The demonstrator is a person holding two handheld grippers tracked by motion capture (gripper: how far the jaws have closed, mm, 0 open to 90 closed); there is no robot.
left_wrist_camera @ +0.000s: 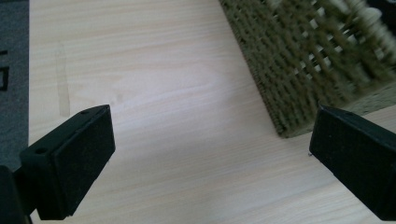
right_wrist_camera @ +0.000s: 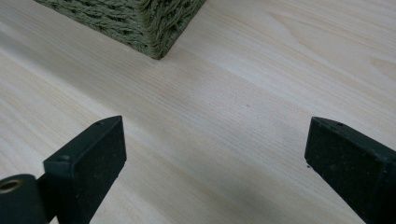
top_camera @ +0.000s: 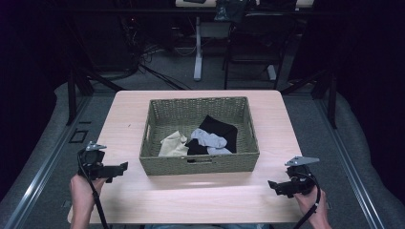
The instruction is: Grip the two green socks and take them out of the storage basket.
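Observation:
An olive woven basket (top_camera: 199, 164) stands mid-table on a light wood tabletop (top_camera: 200, 195). Inside lie a cream cloth (top_camera: 174, 144), a grey sock (top_camera: 209, 138) and a black garment (top_camera: 220, 127). My left gripper (top_camera: 121, 168) hovers near the table's front left, left of the basket, jaws wide apart and empty. In the left gripper view its gripper (left_wrist_camera: 210, 158) faces bare wood with the basket's corner (left_wrist_camera: 308, 60) at upper right. My right gripper (top_camera: 273, 185) sits at front right, open and empty. The right gripper view has its gripper (right_wrist_camera: 215, 158) over wood below a basket corner (right_wrist_camera: 149, 23).
Dark floor and grey rails flank the table on both sides. Behind it stand a white table leg (top_camera: 197, 47), cables and a dark chair (top_camera: 253, 43). The person's hands (top_camera: 83, 191) enter at the bottom edge.

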